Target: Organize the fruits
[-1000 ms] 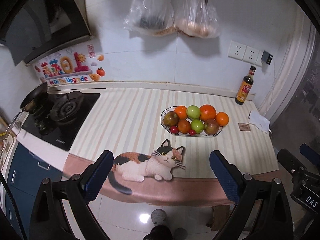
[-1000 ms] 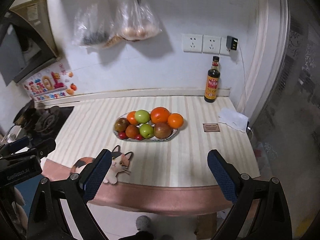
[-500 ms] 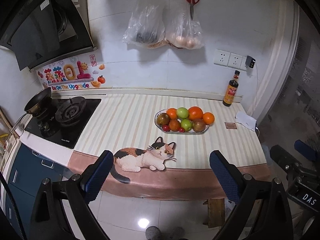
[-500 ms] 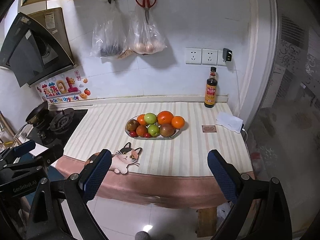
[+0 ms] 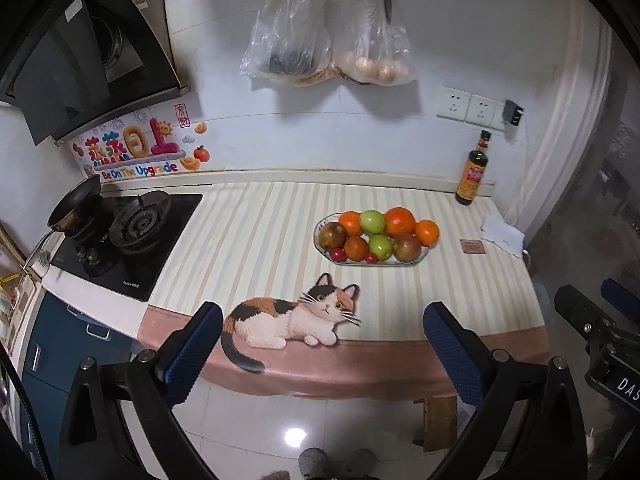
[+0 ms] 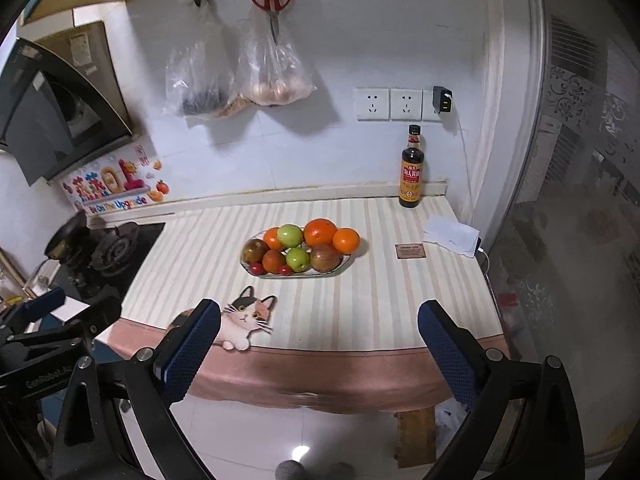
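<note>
Covering the counter [image 5: 260, 240], a striped cloth [image 6: 360, 300] with a cat picture [image 5: 296, 316] near its edge. Sitting right of centre, a plate [image 6: 340, 266] heaped with all visible fruit: oranges [image 6: 320, 232], green apples [image 6: 289, 235], brownish fruits [image 6: 325, 258], small red ones [image 6: 256, 268]. Fits either sorted already or waiting to be split up. Hanging back off the near edge, left gripper [image 5: 322, 354] and right gripper [image 6: 318, 354], both spread wide, holding nothing.

We see bare striped counter [image 6: 360, 308] between us and the fruit plate [image 6: 298, 275] at twelve o'clock; a sauce bottle [image 6: 411, 172] stands at one o'clock.
</note>
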